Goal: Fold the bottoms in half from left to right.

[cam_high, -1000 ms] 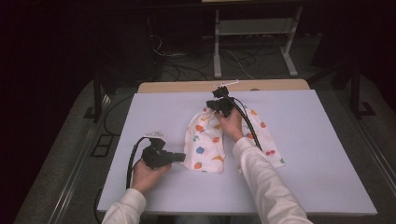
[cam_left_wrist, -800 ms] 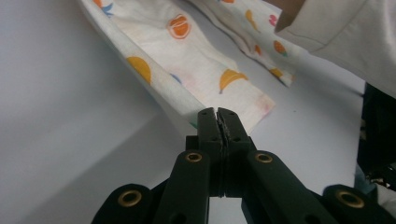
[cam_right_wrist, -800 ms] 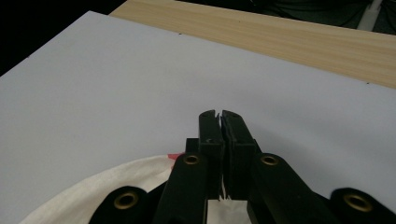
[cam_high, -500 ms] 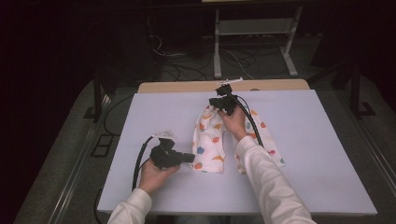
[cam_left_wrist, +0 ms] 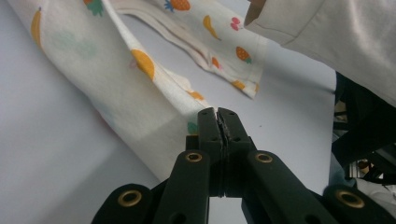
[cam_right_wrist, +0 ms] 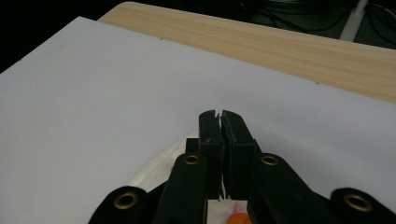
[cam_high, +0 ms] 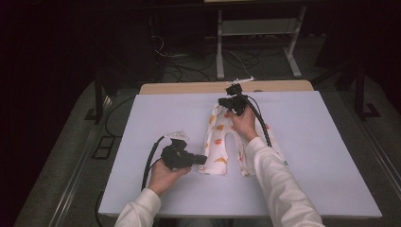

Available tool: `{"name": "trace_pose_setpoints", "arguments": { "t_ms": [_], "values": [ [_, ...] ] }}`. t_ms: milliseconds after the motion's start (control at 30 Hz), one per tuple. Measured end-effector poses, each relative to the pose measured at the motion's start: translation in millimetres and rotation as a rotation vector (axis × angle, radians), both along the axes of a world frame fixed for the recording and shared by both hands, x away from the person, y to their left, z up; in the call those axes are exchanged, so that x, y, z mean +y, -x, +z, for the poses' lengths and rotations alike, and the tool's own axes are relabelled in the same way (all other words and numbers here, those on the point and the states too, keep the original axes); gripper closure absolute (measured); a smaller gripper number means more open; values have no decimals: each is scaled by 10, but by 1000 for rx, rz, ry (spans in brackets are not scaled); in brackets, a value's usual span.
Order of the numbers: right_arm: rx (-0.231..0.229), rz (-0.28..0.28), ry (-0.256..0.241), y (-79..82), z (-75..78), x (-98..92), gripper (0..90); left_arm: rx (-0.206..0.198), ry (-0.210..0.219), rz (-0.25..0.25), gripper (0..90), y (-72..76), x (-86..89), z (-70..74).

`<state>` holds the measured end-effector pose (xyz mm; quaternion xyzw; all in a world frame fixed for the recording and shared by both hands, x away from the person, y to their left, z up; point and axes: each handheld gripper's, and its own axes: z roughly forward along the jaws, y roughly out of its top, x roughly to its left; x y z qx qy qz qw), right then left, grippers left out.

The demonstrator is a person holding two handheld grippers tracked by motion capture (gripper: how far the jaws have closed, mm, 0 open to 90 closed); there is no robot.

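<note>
On the white sheet (cam_high: 142, 123), both grippers' jaws are pinching the fruit-print cloth (cam_high: 218, 142).

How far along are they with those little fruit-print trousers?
Done so far: the fruit-print trousers lie spread on the white table cover, legs apart, pointing toward the person. In hand: the right gripper is shut on the waist end at the far side, and the left gripper is shut at the hem of one leg. Left, probably: any folding, since no part looks folded over yet.
</note>
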<state>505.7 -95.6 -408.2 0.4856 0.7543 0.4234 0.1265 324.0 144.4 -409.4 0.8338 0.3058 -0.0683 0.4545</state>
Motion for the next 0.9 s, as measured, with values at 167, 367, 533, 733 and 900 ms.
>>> {"name": "trace_pose_setpoints", "arguments": {
  "t_ms": [167, 367, 533, 733, 900],
  "values": [
    [-10, -9, -1, -1, 34, -89, 857, -3, 30, 1, 882, -18, -63, 16],
    [-14, -20, 0, 0, 47, -168, 857, -10, 28, -33, 883, -4, -189, 49],
    [-3, -25, -8, 10, 31, -229, 857, -14, 29, -52, 882, 5, -290, 33],
    [2, -32, -22, 23, 9, -327, 857, -10, 29, -74, 883, 11, -399, 28],
    [-4, -28, -36, 39, 32, -399, 857, -7, 26, -91, 882, 5, -492, 34]
  ]
}}
